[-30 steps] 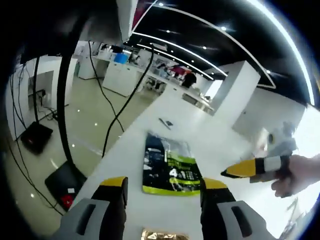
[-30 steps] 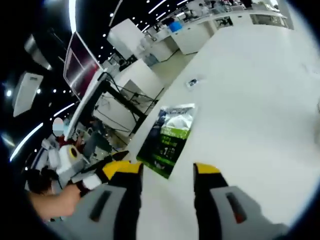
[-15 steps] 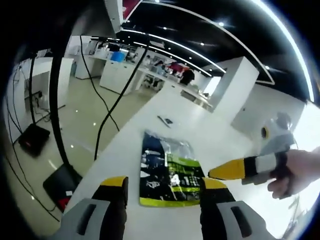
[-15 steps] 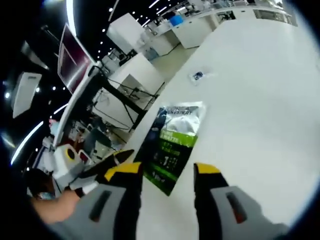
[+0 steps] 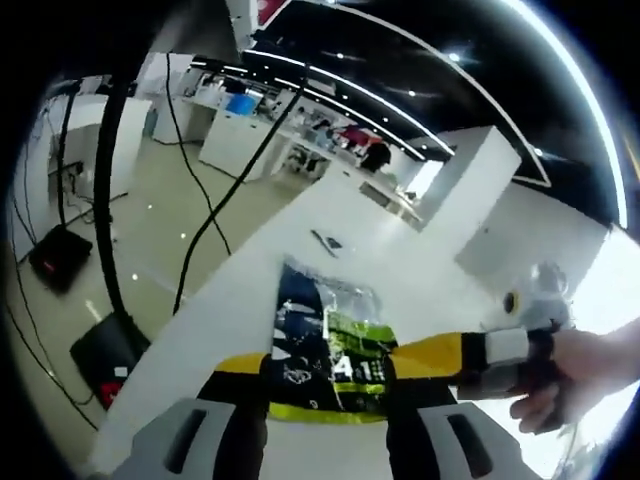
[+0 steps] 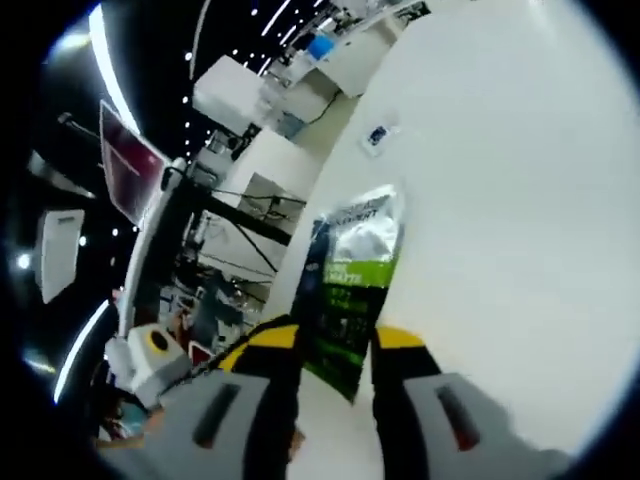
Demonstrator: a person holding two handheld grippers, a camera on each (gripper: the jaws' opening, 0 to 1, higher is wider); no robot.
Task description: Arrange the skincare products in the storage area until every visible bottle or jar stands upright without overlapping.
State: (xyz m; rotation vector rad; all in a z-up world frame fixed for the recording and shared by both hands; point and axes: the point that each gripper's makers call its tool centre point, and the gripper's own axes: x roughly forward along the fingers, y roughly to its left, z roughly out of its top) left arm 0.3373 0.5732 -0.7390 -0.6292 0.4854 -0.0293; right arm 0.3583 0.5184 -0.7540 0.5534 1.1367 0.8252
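Note:
A flat dark-blue and green pouch (image 5: 330, 340) lies on the long white table (image 5: 430, 270). My left gripper (image 5: 322, 368) stands open, its yellow-tipped jaws on either side of the pouch's near end. From the right, a hand (image 5: 560, 385) brings the right gripper (image 5: 430, 355) in against the pouch's right edge. In the right gripper view the pouch (image 6: 355, 275) reaches down between the jaws of my right gripper (image 6: 335, 340), which are open but fairly close together. The left gripper (image 6: 225, 358) shows at the left there. I see no bottles or jars.
A small flat item (image 5: 325, 241) lies farther along the table (image 6: 520, 200), also seen as a small item (image 6: 377, 135). The table's left edge drops to a floor with hanging cables (image 5: 215, 215) and black boxes (image 5: 55, 262). Desks stand in the background.
Both grippers have moved in on the pouch, whose near end now sits between their jaws. Both pairs of jaws have drawn closer together. The right gripper's tip now reaches the pouch's edge.

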